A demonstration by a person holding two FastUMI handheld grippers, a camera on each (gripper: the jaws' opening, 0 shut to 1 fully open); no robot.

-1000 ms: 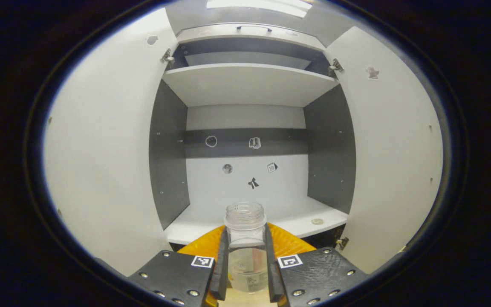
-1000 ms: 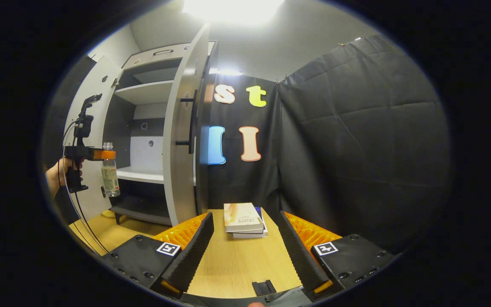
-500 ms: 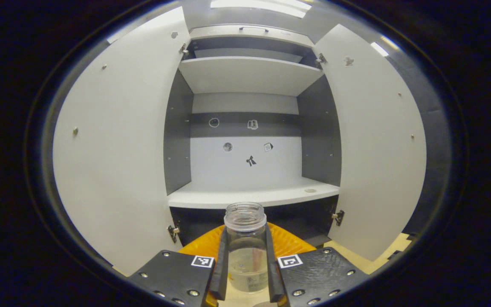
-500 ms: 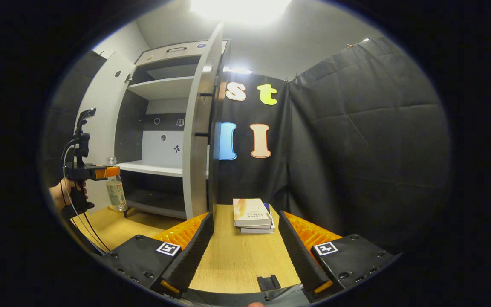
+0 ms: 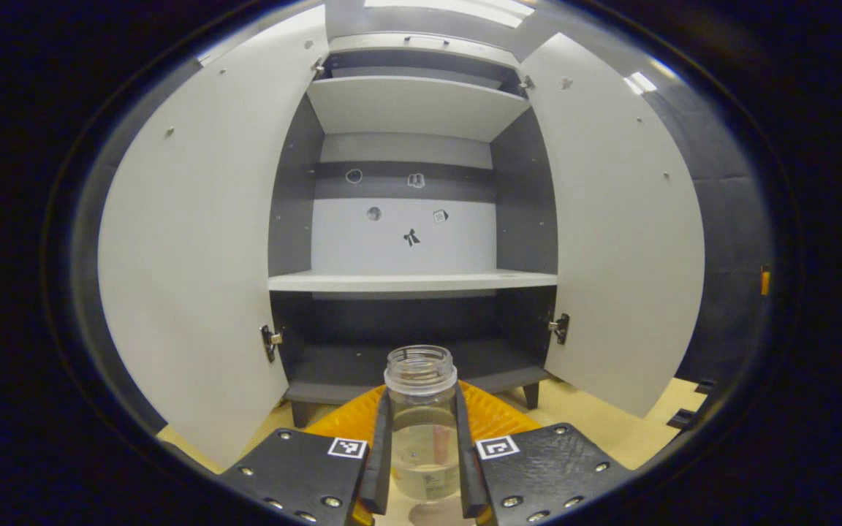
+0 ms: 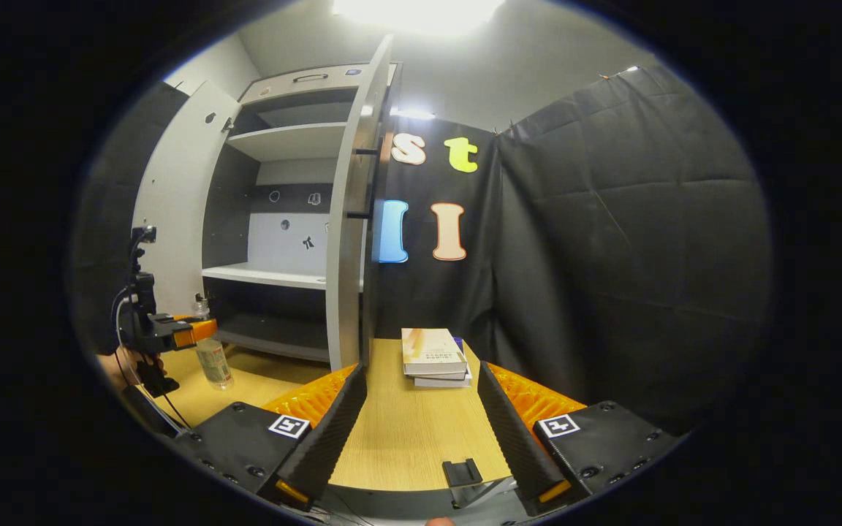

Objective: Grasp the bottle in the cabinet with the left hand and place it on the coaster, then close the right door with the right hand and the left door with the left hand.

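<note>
Since a second ago the clear plastic bottle (image 5: 421, 424), open-mouthed and part-filled with clear liquid, has come out of the grey two-door cabinet (image 5: 410, 281) and descended; its middle shelf now sits above the bottle's mouth. It stands low over the pale wood-grain table (image 6: 406, 431), upright, clenched between both fingers of the left gripper (image 5: 421, 467). Judgement: extraction is complete and placement is in progress. No coaster can be identified.

The right gripper (image 6: 421, 431) is released, fingers spread, holding nothing, hovering over the table near a small stack of books (image 6: 432, 358). The right door (image 5: 611, 219) and left door (image 5: 194, 241), smooth matt panels, stand wide open.
</note>
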